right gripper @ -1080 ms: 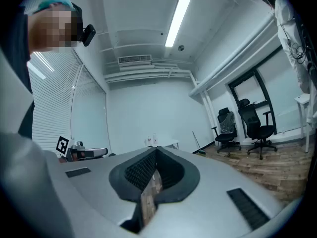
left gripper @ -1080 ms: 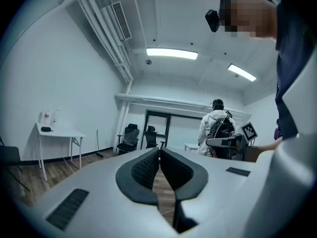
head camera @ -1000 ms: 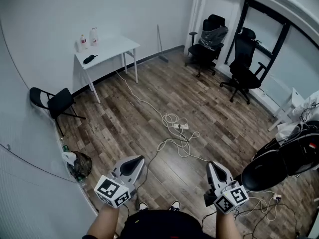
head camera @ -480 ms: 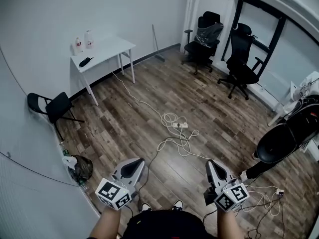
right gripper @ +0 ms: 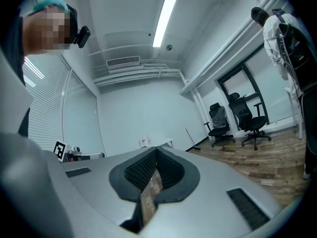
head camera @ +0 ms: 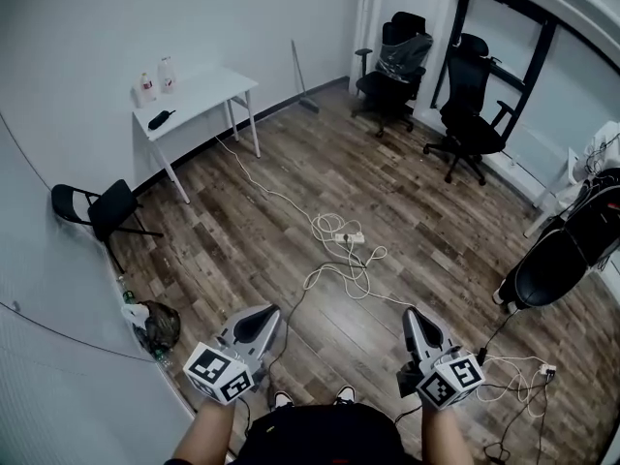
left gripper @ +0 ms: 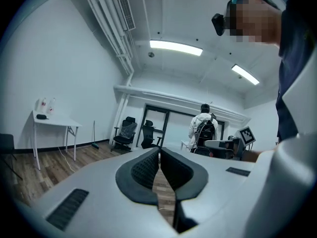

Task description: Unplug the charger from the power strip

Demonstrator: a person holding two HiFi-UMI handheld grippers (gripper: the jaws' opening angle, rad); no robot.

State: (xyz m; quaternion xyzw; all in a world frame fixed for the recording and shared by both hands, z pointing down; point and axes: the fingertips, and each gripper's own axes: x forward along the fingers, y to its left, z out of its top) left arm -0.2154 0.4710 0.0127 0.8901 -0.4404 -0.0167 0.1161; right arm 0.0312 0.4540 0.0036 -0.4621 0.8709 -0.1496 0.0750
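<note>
A white power strip (head camera: pixel 351 237) lies on the wood floor in the middle of the room, among loops of white cable (head camera: pixel 334 277). It is too small in the head view to tell a charger on it. My left gripper (head camera: pixel 266 313) and my right gripper (head camera: pixel 412 314) are held level at waist height, well short of the strip. In the left gripper view the left gripper (left gripper: pixel 159 150) has its jaws closed together with nothing in them. The right gripper (right gripper: pixel 156 151) shows the same in its own view, empty and shut.
A white table (head camera: pixel 199 90) with bottles stands by the far wall, a black folding chair (head camera: pixel 102 206) at the left. Two office chairs (head camera: pixel 465 114) stand at the back right. A person with a black backpack (head camera: pixel 562 260) is at the right, over loose cables (head camera: pixel 513 386). A dark bag (head camera: pixel 160 323) sits near my left.
The person with the backpack has moved away toward the right edge. The room has slid slightly in the head view while both grippers keep the same shut pose.
</note>
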